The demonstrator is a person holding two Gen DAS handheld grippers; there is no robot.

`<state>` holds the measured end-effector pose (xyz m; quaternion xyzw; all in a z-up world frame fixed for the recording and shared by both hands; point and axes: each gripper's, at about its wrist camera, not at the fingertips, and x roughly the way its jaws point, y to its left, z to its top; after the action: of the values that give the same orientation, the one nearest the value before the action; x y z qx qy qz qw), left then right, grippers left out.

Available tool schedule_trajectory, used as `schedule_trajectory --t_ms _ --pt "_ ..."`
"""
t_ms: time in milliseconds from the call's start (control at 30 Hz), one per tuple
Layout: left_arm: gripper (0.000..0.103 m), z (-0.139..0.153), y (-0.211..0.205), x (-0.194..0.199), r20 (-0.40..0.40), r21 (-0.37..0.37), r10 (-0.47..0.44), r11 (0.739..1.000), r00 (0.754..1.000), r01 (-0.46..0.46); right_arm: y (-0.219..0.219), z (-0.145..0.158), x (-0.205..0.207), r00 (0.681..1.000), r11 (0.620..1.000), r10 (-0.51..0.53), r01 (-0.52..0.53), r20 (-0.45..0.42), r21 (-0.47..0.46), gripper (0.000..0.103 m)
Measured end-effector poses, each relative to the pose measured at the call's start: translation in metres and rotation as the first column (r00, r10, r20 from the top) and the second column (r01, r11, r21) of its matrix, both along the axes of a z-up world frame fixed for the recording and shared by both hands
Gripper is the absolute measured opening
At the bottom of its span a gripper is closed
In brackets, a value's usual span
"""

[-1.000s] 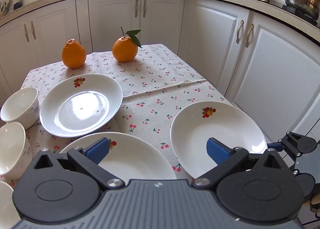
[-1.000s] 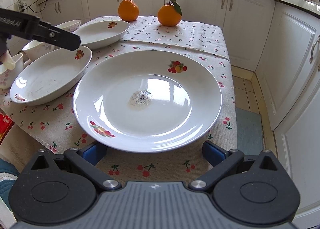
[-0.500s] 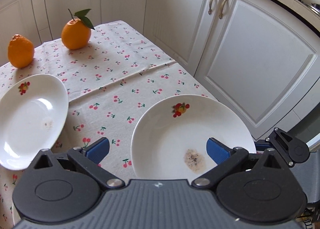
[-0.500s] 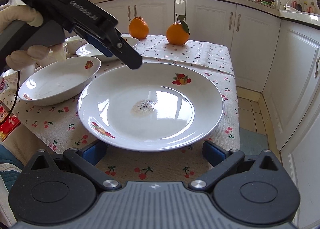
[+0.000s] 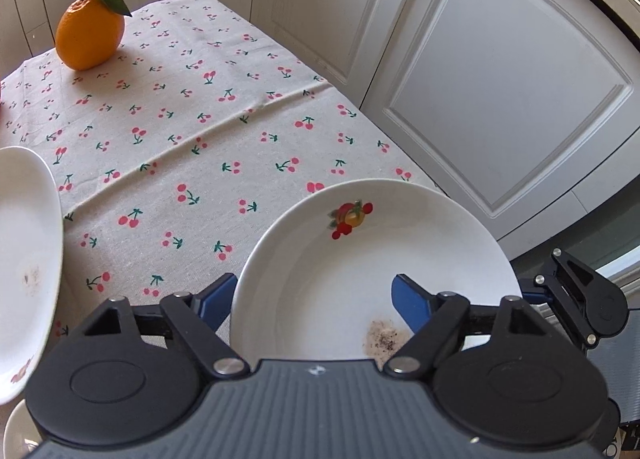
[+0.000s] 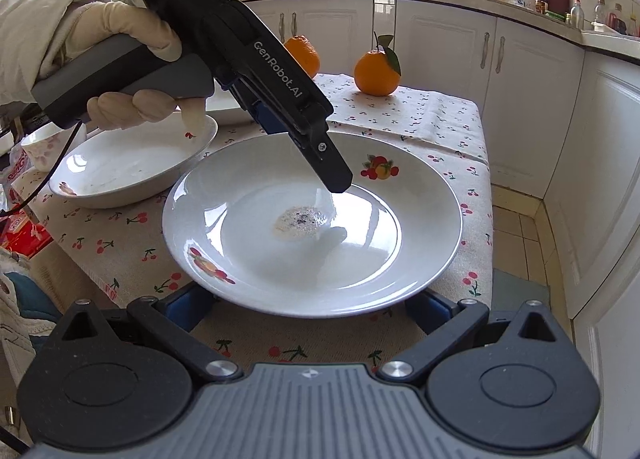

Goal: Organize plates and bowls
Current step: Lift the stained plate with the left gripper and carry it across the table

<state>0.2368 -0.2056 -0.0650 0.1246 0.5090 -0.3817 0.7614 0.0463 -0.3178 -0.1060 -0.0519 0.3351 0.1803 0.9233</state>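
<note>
left gripper (image 5: 310, 301) has just been closing astride the plate (image 5: 376, 259) rim, pads not yet pressing; right gripper (image 6: 298, 305) open — thin glazed rim may slip, tipping the plate off the table (image 5: 192, 147) edge.

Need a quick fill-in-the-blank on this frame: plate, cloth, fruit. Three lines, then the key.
1. The near plate has a brown stain at its ___.
2. The tablecloth is printed with small red ___.
3. The orange on the right in the right wrist view has a green ___ on its stem.

Missing words: centre; cherries; leaf
</note>
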Motion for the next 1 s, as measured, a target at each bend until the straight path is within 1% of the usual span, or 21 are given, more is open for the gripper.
schedule_trajectory --t_ms 100,267,400,700,867,1000 --pt "0.079 -0.002 -0.002 0.005 -0.021 0.001 -0.015 1.0 1.0 0.015 0.0 0.0 0.002 1.0 1.0 0.007 -0.007 -0.012 -0.005 0.103" --pt "0.078 -0.002 -0.003 0.013 -0.051 -0.019 -0.029 0.999 0.998 0.028 0.0 0.001 0.006 0.999 1.0 0.022 -0.022 -0.038 -0.015 0.103" --pt "0.078 -0.002 -0.005 0.016 -0.075 -0.021 -0.051 0.999 0.996 0.049 0.0 0.001 0.008 0.998 0.999 0.026 -0.027 -0.049 -0.019 0.103" --pt "0.078 -0.003 -0.005 0.014 -0.076 -0.003 -0.08 0.997 0.994 0.08 0.003 0.002 0.011 0.997 0.999 0.024 -0.027 -0.08 -0.034 0.103" --pt "0.078 0.0 -0.001 0.012 -0.071 -0.019 -0.075 0.997 0.995 0.074 0.004 0.004 0.013 0.995 0.999 0.026 -0.03 -0.098 -0.041 0.103" --pt "0.078 0.005 0.002 0.012 -0.052 -0.022 -0.071 0.997 0.996 0.07 0.002 0.007 0.017 0.995 0.999 0.035 -0.038 -0.091 -0.031 0.103"
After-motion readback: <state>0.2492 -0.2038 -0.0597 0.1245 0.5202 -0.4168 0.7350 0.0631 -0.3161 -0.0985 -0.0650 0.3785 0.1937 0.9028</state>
